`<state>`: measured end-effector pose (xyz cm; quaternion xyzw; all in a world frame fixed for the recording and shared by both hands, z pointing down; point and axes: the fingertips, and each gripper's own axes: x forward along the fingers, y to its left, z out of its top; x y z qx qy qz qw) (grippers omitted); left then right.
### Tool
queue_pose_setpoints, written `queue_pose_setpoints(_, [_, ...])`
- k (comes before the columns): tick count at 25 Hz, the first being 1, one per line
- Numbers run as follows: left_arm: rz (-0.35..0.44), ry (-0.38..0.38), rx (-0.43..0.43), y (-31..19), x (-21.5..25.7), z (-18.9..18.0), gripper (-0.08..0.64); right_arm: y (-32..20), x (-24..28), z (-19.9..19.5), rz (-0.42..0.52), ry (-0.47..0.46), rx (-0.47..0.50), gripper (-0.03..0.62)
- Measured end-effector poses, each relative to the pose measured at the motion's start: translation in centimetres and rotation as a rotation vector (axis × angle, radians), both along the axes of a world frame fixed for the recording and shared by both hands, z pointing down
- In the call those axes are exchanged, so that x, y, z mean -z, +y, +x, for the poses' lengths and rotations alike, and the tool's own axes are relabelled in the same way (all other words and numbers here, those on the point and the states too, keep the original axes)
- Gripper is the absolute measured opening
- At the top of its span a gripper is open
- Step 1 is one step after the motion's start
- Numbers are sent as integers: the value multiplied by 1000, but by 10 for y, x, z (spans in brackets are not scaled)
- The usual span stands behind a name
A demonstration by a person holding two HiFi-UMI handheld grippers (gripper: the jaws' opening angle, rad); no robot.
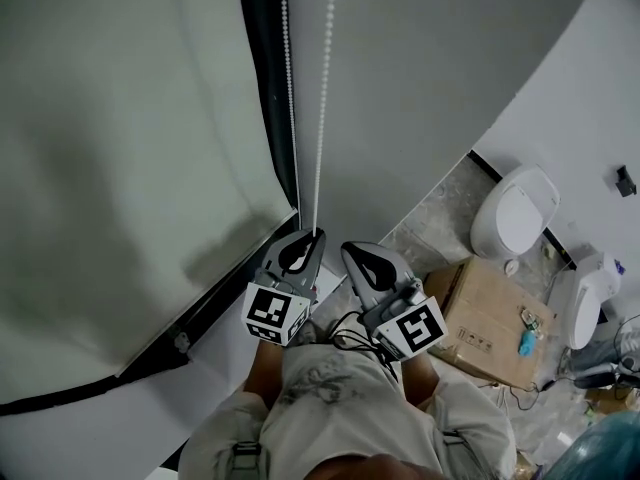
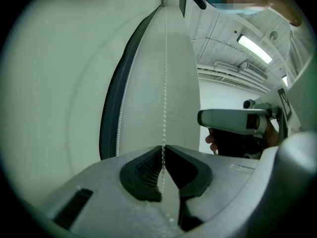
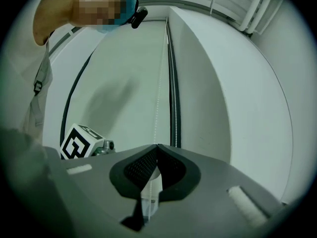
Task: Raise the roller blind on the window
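Observation:
The pale roller blind [image 1: 120, 168] hangs at the left inside a dark frame [image 1: 265, 88]. Two strands of white bead chain [image 1: 322, 118] run down beside that frame. My left gripper [image 1: 316, 234] is shut on the right-hand strand; in the left gripper view the chain [image 2: 165, 83] drops straight into the pinched tips of the left gripper [image 2: 163, 147]. My right gripper [image 1: 348, 248] sits just right of the chain and apart from it. Its tips [image 3: 157, 146] meet with nothing clamped, and the chain [image 3: 158, 98] shows beyond them. The other strand hangs free by the frame.
A plain grey wall [image 1: 420, 88] stands right of the window. On the floor at the right are a cardboard box [image 1: 490, 318], a white rounded appliance [image 1: 515, 208] and some clutter. A white sill [image 1: 215, 363] runs below the blind.

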<state>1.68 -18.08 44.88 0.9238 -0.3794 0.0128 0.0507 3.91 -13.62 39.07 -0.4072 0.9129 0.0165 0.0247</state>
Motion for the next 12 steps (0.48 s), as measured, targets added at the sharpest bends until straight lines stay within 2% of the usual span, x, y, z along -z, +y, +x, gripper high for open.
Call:
queue_pose_setpoints(6, [-10, -15, 6, 12, -3, -3, 21, -2, 31, -18, 55, -38, 87, 27])
queue_pose_setpoints(10, [-17, -1, 2, 19, -4, -6, 23, -5, 40, -27, 66, -5, 119, 46])
queue_pose_setpoints(12, [-19, 5, -3, 22, -6, -6, 23, -8, 51, -30, 89, -19, 133, 51])
